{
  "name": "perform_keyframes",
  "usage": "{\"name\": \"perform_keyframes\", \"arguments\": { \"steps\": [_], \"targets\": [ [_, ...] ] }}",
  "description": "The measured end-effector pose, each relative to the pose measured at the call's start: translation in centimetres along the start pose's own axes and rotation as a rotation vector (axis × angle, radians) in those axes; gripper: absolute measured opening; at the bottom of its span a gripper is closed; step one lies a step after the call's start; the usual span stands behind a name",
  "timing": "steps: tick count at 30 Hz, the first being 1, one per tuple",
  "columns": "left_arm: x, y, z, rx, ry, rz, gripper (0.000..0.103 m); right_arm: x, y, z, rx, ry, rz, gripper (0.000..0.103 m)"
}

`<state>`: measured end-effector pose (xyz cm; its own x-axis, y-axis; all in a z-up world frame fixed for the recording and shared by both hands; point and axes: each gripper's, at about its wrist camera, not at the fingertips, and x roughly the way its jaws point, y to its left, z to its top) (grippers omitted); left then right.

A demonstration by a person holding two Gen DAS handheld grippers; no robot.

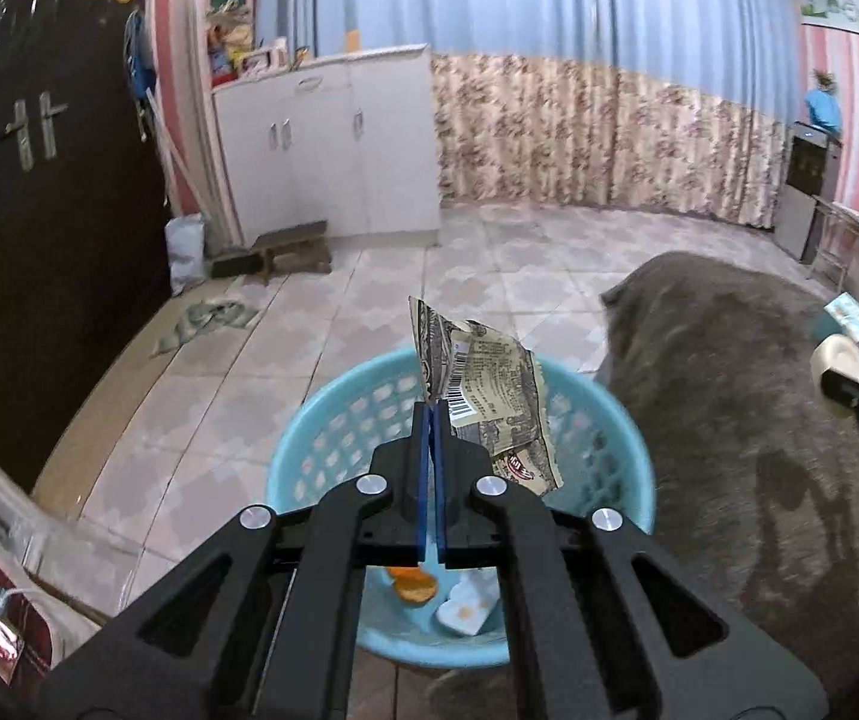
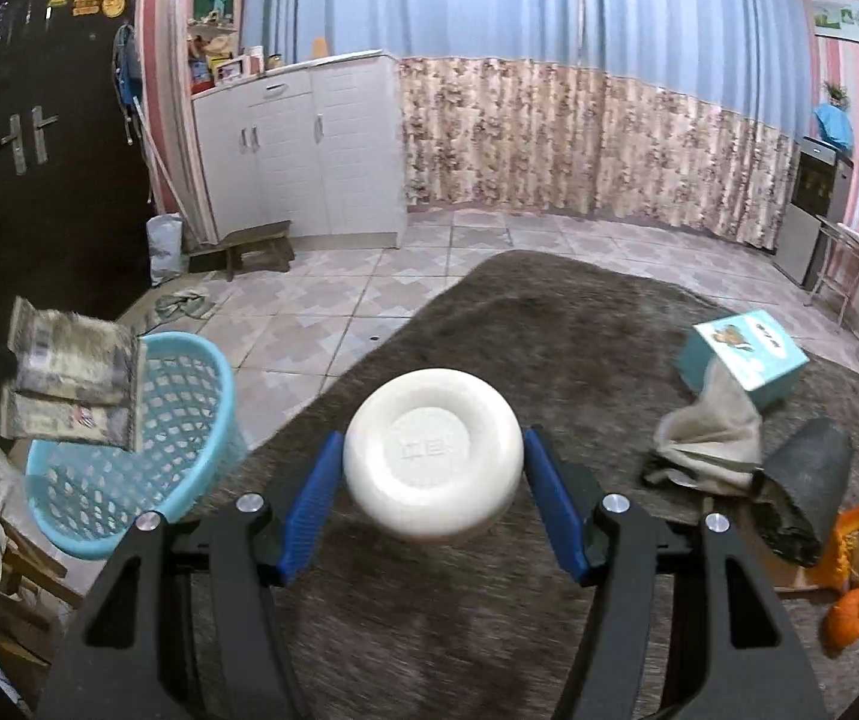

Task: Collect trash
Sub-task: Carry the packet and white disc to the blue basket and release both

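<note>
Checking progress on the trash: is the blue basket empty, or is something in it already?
Not empty: the blue basket already holds orange peel and a white scrap at its bottom.

My linkage hides part of the basket point(image 1: 333, 438) floor and half of an orange scrap point(image 1: 413, 587) there. My other gripper point(image 1: 849, 387) is cut off by the right edge. The wrapper point(image 2: 72, 375) is blurred; its print is unreadable. The embossed mark on the white tub point(image 2: 432, 462) is illegible.
</note>
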<state>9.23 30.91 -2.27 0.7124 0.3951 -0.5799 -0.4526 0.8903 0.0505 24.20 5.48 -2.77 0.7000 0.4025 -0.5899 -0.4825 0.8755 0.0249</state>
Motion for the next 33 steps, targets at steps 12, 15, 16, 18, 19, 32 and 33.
{"name": "perform_keyframes", "arguments": {
  "steps": [12, 15, 16, 18, 19, 32, 33],
  "targets": [
    [4.3, 3.5, -2.5, -0.075, 0.091, -0.027, 0.047, 2.5, 4.0, 0.0, -0.038, 0.042, 0.042, 0.062],
    [3.3, 3.7, -2.0, -0.087, 0.039, -0.002, 0.067, 2.8, 5.1, 0.3, -0.056, 0.045, 0.062, 0.062],
    [3.1, 3.9, -1.8, -0.095, 0.028, 0.004, 0.074, 3.0, 5.8, 0.4, -0.07, 0.044, 0.069, 0.062],
    [2.6, 4.5, -1.4, -0.112, 0.007, 0.017, 0.082, 3.2, 6.9, 0.5, -0.089, 0.043, 0.084, 0.062],
    [2.3, 4.7, -1.2, -0.121, -0.005, 0.028, 0.085, 3.5, 7.7, 0.7, -0.099, 0.045, 0.098, 0.062],
    [1.8, 6.7, -1.3, -0.14, -0.021, 0.13, 0.093, 7.5, 17.3, 0.5, -0.235, 0.087, 0.237, 0.062],
    [1.8, 6.8, -1.3, -0.142, -0.021, 0.133, 0.093, 7.6, 17.5, 0.3, -0.236, 0.09, 0.244, 0.062]
  ]
}}
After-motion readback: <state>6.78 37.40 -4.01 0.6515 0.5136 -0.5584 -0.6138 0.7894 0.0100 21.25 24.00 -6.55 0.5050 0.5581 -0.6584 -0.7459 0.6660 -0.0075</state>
